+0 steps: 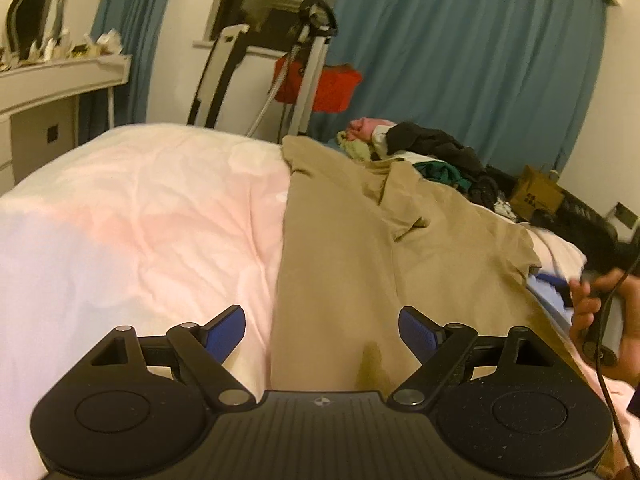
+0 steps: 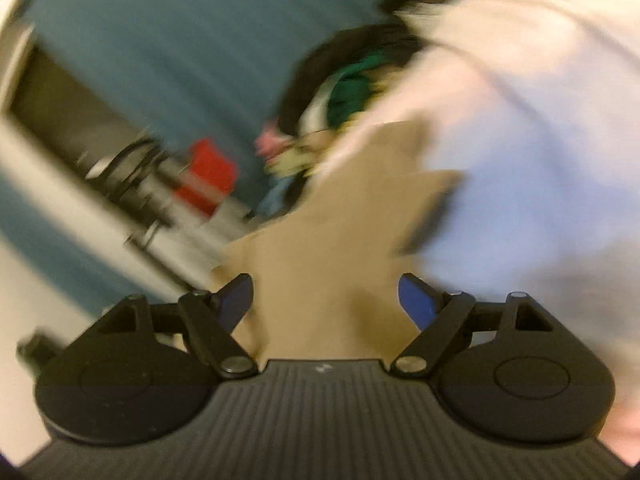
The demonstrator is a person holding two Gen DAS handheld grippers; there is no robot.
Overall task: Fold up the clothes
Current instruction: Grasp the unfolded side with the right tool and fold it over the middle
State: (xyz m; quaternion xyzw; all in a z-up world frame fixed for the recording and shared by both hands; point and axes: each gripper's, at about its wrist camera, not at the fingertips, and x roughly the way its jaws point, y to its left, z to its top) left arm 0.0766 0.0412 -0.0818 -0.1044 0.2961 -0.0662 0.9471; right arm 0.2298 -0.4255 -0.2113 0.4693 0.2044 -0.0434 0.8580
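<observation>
While the left gripper (image 1: 321, 330) hangs low over the bed with its 2 blue-padded fingers (image 1: 226, 332) spread wide and nothing between them, the tan garment (image 1: 360, 248) lies spread on the pale pink bedcover (image 1: 152, 208), running from 6 o'clock up toward 12 o'clock in the left wrist view. Its straight left edge passes just inside the left pad, and a loose fold with a sleeve-like flap sits toward 2 o'clock. At 1 o'clock, a heap of dark, green and pink clothes (image 1: 432, 152) rests at the far end of the bed, before the blue curtain (image 1: 460, 52). At 3 o'clock, a hand (image 1: 600, 320) grips a handle with a cable, near the garment's right edge. In the blurred right wrist view, the right gripper (image 2: 326, 300) also stands with its fingers wide apart and empty, hovering above the tan garment (image 2: 328, 240), with the bedcover (image 2: 520, 160) at 2 o'clock and the clothes heap (image 2: 344, 88) at 12 o'clock.
</observation>
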